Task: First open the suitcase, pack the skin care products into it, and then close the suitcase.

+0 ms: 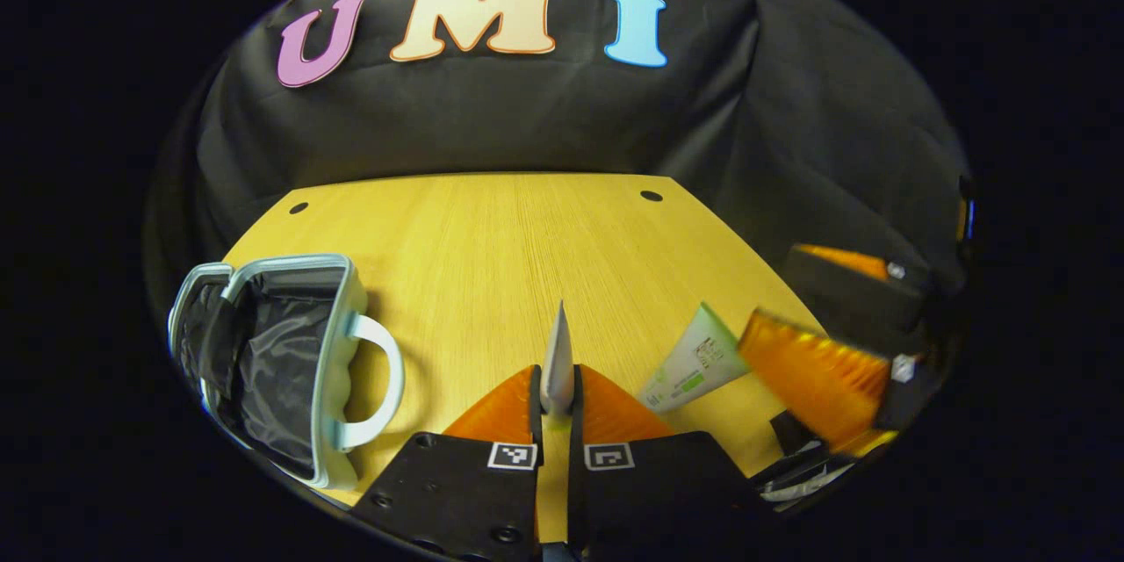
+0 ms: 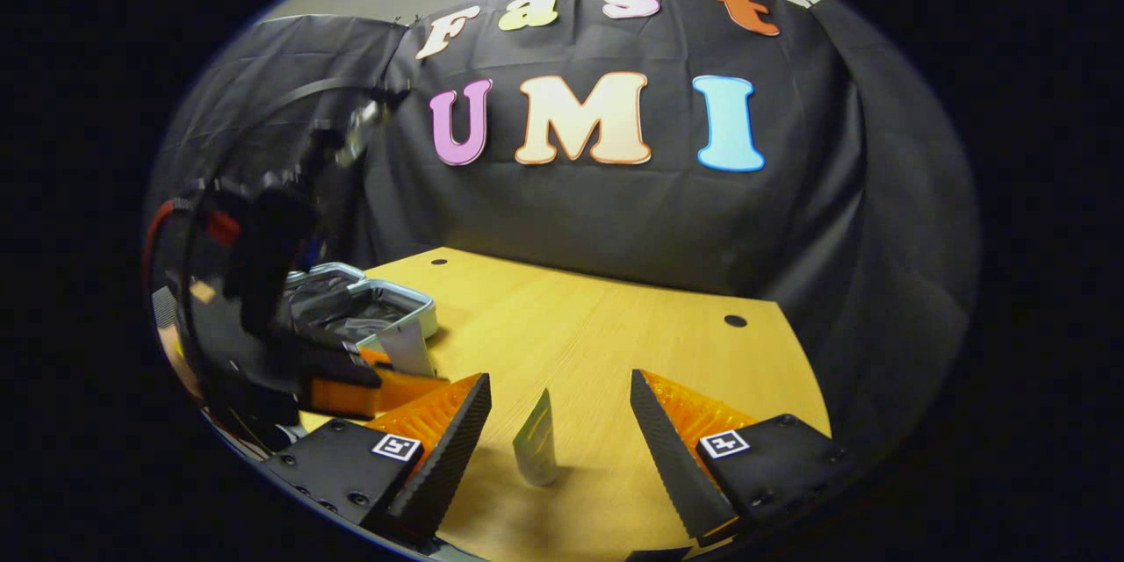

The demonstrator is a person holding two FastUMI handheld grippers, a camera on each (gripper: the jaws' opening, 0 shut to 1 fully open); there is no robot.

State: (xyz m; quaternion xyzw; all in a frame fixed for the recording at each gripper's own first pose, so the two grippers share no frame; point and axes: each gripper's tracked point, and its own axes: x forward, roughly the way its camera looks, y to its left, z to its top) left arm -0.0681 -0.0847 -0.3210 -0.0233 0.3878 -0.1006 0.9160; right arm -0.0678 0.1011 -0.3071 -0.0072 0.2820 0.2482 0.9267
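In the left gripper view, the left gripper (image 1: 557,395) is clamped on a grey tube (image 1: 557,356) above the worktop (image 1: 492,237); the open suitcase (image 1: 272,360) lies to its left, a green-labelled tube (image 1: 694,360) to its right. In the right gripper view, the right gripper (image 2: 558,430) is spread apart around the green-labelled tube (image 2: 537,441), not touching it.

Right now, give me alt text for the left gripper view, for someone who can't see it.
The left gripper is shut on a thin grey tube above a wooden table. An open suitcase with dark lining lies to the left; a white-and-green tube lies on the table to the right, beside the blurred right gripper.
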